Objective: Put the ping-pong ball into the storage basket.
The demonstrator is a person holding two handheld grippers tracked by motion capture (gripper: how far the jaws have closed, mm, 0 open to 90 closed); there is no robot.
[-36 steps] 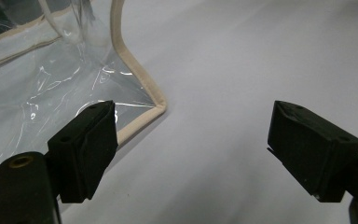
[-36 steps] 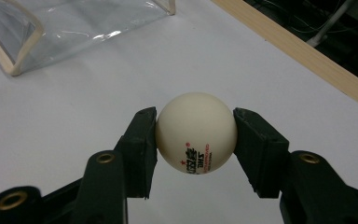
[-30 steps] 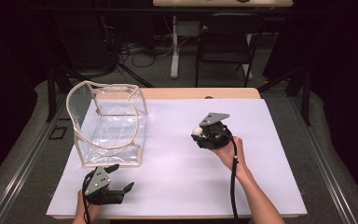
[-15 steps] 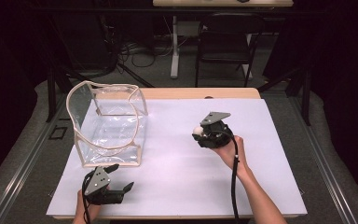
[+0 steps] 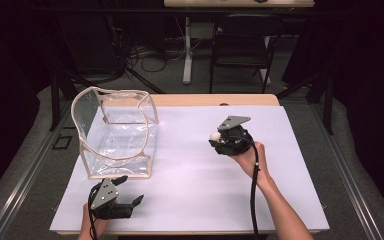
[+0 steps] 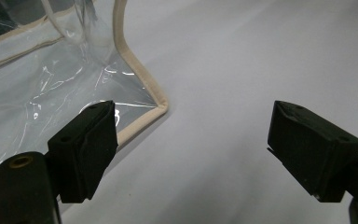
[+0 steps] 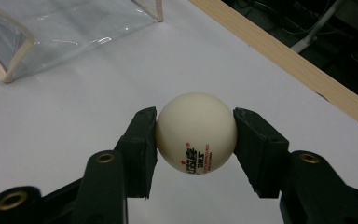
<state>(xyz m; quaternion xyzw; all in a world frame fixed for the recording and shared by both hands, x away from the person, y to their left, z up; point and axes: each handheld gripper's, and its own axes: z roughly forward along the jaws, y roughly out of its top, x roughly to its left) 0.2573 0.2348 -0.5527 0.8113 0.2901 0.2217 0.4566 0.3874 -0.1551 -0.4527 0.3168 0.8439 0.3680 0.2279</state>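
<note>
1 ball [image 7: 196, 133]: pinched in right gripper [image 5: 216, 137], held right of the bag [image 5: 115, 135], well apart. Left gripper [image 6: 191, 144]: jaws spread, empty, near bag's front corner. Risk: smooth round ball may squirt from the pads if grip loosens.

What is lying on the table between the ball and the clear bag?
Nothing: between the ball in the right gripper and the clear bag is bare white table, as the high view shows.
</note>
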